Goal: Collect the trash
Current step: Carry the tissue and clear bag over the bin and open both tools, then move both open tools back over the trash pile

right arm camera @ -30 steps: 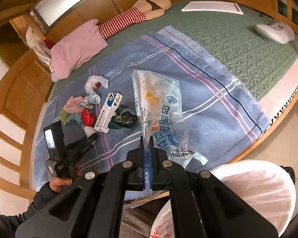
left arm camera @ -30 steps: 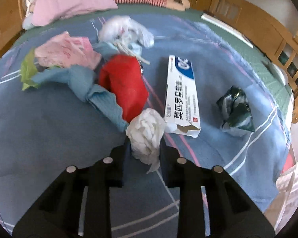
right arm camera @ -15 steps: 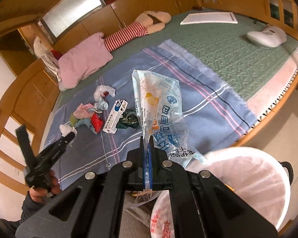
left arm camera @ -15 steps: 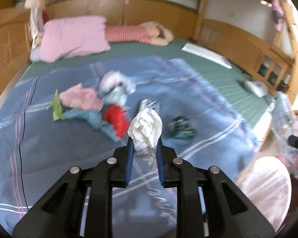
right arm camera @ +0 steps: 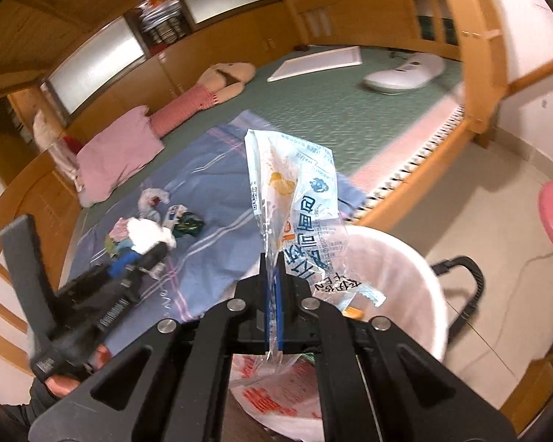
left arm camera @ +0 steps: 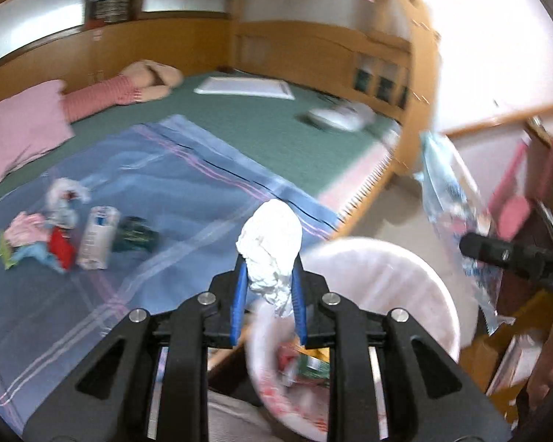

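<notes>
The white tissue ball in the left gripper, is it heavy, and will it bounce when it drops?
Probably very light: the tissue is crumpled paper. Likely soft, since the left gripper has pinched its lower part narrow. It should land quietly in the bin.

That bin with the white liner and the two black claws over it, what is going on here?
A person is clearing trash off a bed with a handheld claw in each hand. The left claw grips a crumpled white tissue, and the right claw is shut on a clear printed plastic wrapper. Both hang by the lined trash bin beside the bed. A medicine box, a dark wrapper and other scraps lie on the blue blanket.
</notes>
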The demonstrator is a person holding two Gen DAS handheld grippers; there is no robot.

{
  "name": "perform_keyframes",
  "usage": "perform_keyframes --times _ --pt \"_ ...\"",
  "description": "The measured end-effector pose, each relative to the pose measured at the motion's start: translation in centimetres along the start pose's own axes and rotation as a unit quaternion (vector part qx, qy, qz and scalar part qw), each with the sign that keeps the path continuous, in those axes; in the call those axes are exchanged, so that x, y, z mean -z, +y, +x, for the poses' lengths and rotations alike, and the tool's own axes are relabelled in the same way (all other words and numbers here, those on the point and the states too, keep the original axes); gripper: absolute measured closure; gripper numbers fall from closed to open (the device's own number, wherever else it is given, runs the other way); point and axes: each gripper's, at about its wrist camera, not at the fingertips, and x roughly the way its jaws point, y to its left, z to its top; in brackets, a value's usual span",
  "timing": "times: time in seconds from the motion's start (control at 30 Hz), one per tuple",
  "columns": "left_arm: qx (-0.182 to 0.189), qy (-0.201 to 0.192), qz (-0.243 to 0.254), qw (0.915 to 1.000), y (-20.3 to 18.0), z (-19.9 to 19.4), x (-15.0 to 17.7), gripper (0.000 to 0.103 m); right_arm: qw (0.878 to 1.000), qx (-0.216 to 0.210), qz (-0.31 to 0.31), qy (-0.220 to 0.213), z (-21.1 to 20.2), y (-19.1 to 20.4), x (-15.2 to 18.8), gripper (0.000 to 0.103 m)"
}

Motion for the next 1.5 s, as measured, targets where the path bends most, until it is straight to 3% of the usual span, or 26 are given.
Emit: perform_keyframes --times 0.17,0.3,0.37,0.4,0.43,0.53,1.1,1.17,1.2,1.23,1.3,1.5 --pt "0.021 0.05 0.033 0.998 -4.5 3.4 2.1 0.08 1.0 0.021 0.022 -0.005 -1.7 -2.4 1.4 0.1" --pt "0.017 0.082 0.043 0.9955 -5.5 5.4 3.3 0.079 0.999 0.028 0.036 -0.007 -2.4 -3.8 2.1 0.1" --pt "0.014 0.088 0.053 0.9947 -5.9 6.0 3.5 0.071 0.999 0.03 0.041 -0.007 -2.6 -4.3 2.3 0.1" --pt "0.009 0.089 0.057 0.9943 -6.1 6.2 3.5 0.065 0.999 0.031 0.043 -0.007 -2.6 -4.4 2.3 0.1" --pt "0.008 0.091 0.058 0.9941 -6.3 6.3 3.5 0.052 0.999 0.03 0.045 -0.007 -2.6 -4.6 2.3 0.1" --pt "0.001 0.089 0.057 0.9944 -6.4 6.5 3.4 0.036 0.999 0.029 0.046 -0.008 -2.7 -4.8 2.3 0.1" --pt "-0.02 0.062 0.04 0.9971 -4.4 4.4 2.0 0.027 0.999 0.024 0.044 0.011 -1.5 -5.0 2.4 0.099" --pt "-0.028 0.056 0.031 0.9976 -3.6 4.0 1.7 0.027 0.999 0.022 0.04 0.03 -0.6 -4.9 2.5 0.092" --pt "-0.031 0.053 0.027 0.9978 -3.2 3.8 1.6 0.027 0.998 0.023 0.037 0.038 -0.2 -4.8 2.6 0.081" --pt "-0.032 0.051 0.024 0.9979 -3.0 3.7 1.5 0.027 0.998 0.025 0.034 0.043 0.1 -4.7 2.7 0.058" --pt "-0.037 0.047 0.016 0.9981 -2.2 3.4 1.3 0.027 0.998 0.027 0.031 0.049 0.6 -4.5 2.9 0.037" --pt "-0.049 0.038 -0.014 0.998 0.5 2.4 0.7 0.027 0.998 0.024 0.033 0.05 1.2 -4.0 3.1 0.037"
